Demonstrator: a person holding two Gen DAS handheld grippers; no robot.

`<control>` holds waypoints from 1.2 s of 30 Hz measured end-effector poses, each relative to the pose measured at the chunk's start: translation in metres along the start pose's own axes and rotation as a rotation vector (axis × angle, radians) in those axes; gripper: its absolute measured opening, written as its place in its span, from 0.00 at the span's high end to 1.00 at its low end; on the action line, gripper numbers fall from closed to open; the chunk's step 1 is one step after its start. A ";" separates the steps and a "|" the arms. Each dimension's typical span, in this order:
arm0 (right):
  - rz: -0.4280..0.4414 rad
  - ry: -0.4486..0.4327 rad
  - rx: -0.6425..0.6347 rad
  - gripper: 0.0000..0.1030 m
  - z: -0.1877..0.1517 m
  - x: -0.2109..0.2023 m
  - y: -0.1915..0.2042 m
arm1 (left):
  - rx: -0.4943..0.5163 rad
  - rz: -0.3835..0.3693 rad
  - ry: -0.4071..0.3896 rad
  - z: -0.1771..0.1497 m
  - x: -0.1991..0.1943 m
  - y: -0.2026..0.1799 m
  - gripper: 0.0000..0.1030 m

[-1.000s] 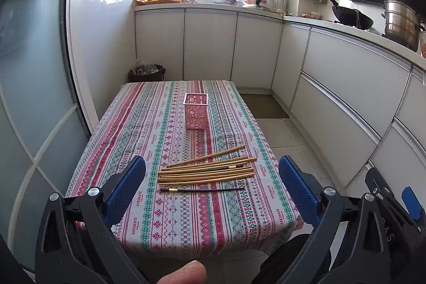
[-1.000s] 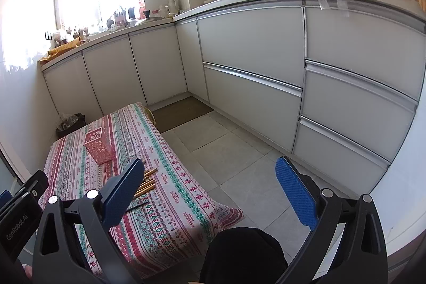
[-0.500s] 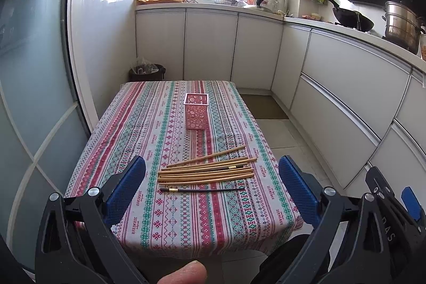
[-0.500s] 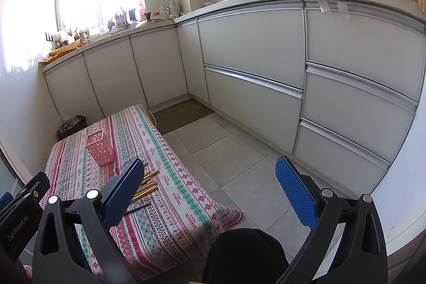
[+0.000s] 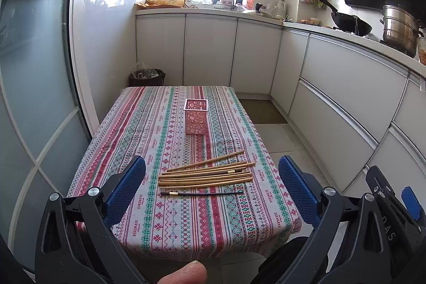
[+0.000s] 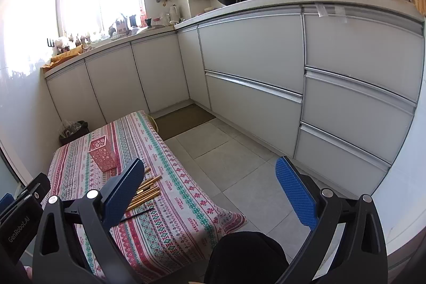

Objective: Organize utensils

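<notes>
in the right wrist view, our right gripper's (image 6: 213,190) near finger (image 6: 122,193) covers the left ends of the chopsticks (image 6: 149,188) and the dark stick (image 6: 138,213). our left gripper (image 6: 18,214) is cut off by the left edge. whether anything sits inside the pink holder (image 5: 195,116) we cannot tell.

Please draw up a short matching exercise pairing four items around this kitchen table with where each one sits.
Things:
1. pink perforated square holder
2. bundle of bamboo chopsticks
3. thin black chopstick
4. black trash bin

Places:
A. nearest the table's front edge
B. on the floor beyond the table
C. standing upright mid-table
D. lying between holder and black stick

Pairs: 1-C, 2-D, 3-A, 4-B
</notes>
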State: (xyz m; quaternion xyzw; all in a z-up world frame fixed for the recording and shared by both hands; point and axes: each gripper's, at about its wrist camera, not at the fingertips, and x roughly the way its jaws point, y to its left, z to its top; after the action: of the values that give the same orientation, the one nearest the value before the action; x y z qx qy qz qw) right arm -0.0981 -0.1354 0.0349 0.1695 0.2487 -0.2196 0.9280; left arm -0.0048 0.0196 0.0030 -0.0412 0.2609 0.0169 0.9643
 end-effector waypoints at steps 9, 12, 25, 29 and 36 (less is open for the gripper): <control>0.002 -0.004 0.001 0.07 0.000 -0.003 0.000 | 0.001 -0.002 0.000 0.001 -0.001 0.000 0.07; 0.002 -0.005 0.002 0.07 0.001 -0.003 -0.001 | 0.001 -0.001 -0.001 0.001 -0.001 0.000 0.07; 0.163 0.097 0.123 0.07 0.014 0.014 -0.021 | -0.016 -0.119 0.138 0.042 0.041 0.025 0.07; 0.297 0.322 0.297 0.07 0.012 0.075 -0.042 | -0.011 -0.294 0.382 0.076 0.119 0.034 0.07; 0.305 0.554 0.423 0.07 -0.019 0.185 -0.058 | 0.215 -0.323 0.873 0.039 0.275 -0.013 0.07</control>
State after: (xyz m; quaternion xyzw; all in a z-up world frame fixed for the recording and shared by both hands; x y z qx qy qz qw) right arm 0.0107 -0.2367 -0.0916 0.4454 0.4113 -0.0712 0.7921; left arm 0.2531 0.0127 -0.1018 0.0156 0.6323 -0.1793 0.7535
